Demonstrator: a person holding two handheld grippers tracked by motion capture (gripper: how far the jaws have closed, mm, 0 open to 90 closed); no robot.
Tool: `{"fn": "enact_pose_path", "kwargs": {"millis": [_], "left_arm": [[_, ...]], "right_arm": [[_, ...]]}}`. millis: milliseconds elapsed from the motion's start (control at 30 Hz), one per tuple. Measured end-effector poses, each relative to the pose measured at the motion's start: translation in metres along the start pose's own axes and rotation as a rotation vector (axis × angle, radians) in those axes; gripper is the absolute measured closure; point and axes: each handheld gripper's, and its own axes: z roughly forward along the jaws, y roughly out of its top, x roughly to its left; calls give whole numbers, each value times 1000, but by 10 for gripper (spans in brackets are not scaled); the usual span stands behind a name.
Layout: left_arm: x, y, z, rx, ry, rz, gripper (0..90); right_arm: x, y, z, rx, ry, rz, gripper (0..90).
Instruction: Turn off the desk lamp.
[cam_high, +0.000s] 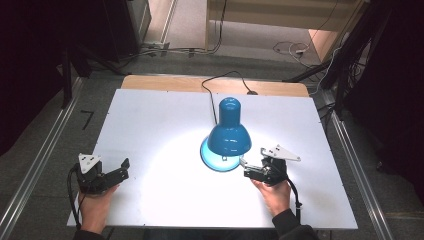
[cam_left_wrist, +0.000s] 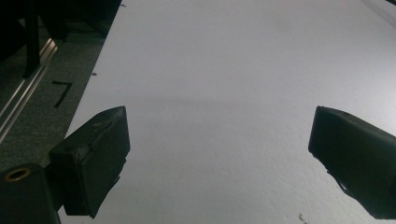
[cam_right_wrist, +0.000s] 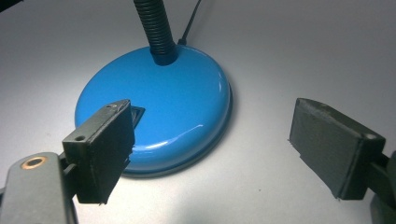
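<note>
Since the lamp is lit and the right gripper (cam_high: 256, 167) sits just beside its base, the step in hand is judged to be working the switch or withdrawing from it; ref. the points below, largest item first.

Table (cam_high: 150, 125): white top, lamp stands near ctr, slightly right.

Lamp (cam_high: 229, 130): blue shade tilts down over the blue base (cam_right_wrist: 159, 107); ribbed black neck (cam_right_wrist: 154, 25) rises from the base's far side. Dark rocker switch (cam_right_wrist: 137, 114) is set in the base top.

Right gripper, own view (cam_right_wrist: 212, 144): jaws spread wide, pinching nothing. Base lies ahead and to the left-hand jaw's side; that jaw overlaps the switch edge. Approach low, press w/ one jaw tip only, light force, so the base does not slide.

Left gripper (cam_high: 120, 167): jaws spread, empty, well apart from the lamp. Keep it parked or use it to steady the base.
</note>
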Motion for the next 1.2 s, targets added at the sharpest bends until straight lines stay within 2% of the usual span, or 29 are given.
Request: {"fn": "enact_pose_path", "kwargs": {"millis": [233, 467, 500, 533, 567, 767, 900, 933, 967, 1133, 1167, 1200], "left_arm": [[0, 0, 0, -1, -1, -1, 58], [0, 0, 0, 0, -2, -2, 58], [0, 0, 0, 1, -2, -2, 58], [0, 0, 0, 0, -2, -2, 58], [0, 0, 0, -1, -2, -2, 59], [1, 0, 0, -1, -3, -3, 58], [1, 0, 0, -1, -3, -3, 58], [1, 0, 0, -1, -3, -3, 58], [1, 0, 0, -1, -4, -3, 58], [0, 0, 0, -1, -5, -2, 59], [0, 0, 0, -1, -5, -2, 59], [1, 0, 0, -1, -4, -3, 58]], "right_arm": [[6, -1, 4, 8, 8, -9, 133], [13, -1, 7, -1, 9, -21, 213], [15, -1, 9, 0, 12, -18, 275], [15, -1, 9, 0, 12, -18, 275], [16, -2, 11, 3, 13, -18, 331], [23, -4, 17, 3, 6, -27, 406], [28, -5, 20, 4, 19, -35, 489], [31, -5, 21, -1, 23, -41, 568], [31, -5, 21, -1, 23, -41, 568], [38, -6, 25, 2, 25, -57, 727], [38, -6, 25, 2, 25, -57, 727], [40, -7, 26, -8, 27, -63, 801]]}}
